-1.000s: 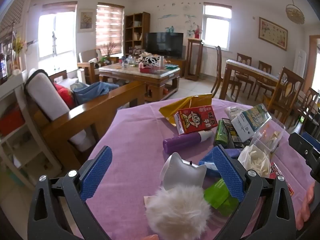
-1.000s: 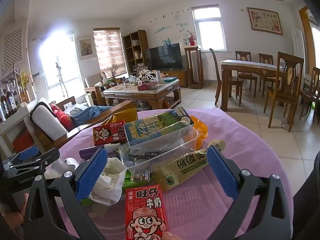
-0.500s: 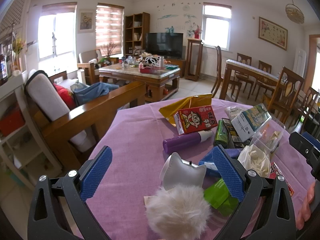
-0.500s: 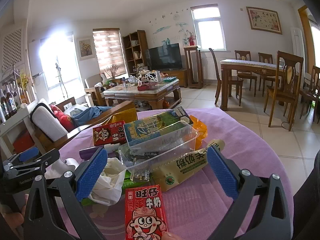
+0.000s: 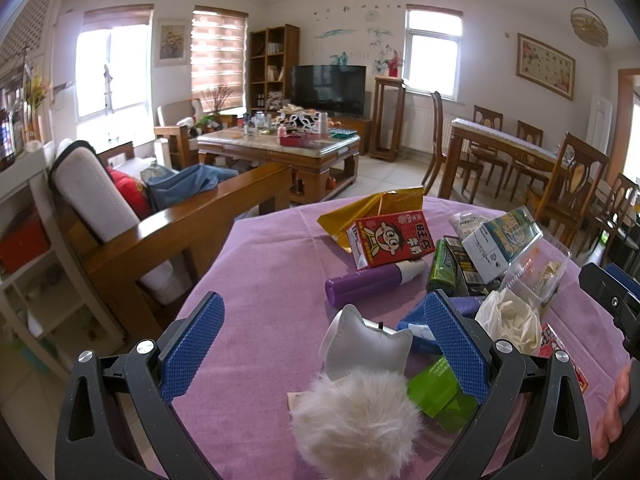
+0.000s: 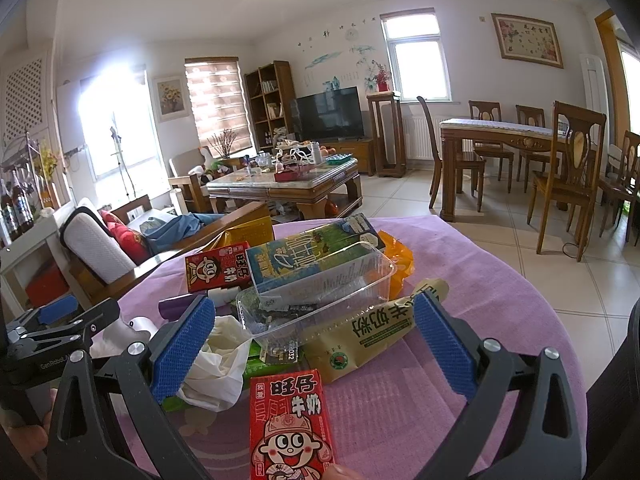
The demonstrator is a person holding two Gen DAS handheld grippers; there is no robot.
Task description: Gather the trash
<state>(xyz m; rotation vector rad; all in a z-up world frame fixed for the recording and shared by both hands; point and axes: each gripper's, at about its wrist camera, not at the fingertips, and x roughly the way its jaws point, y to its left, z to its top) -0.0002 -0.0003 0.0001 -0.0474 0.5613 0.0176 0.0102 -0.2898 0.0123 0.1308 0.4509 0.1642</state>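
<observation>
With both the left claw (image 5: 324, 344) and the right claw (image 6: 314, 344) spread wide and empty over the trash heaped on the purple-clothed desk (image 6: 480, 280), nothing is collected yet, and a first grasp on the red milk carton (image 6: 290, 424) lying nearest is called for.

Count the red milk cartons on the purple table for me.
2. One red carton lies at the far side of the pile, the other nearest the right claw. More may be hidden under the pile.
</observation>
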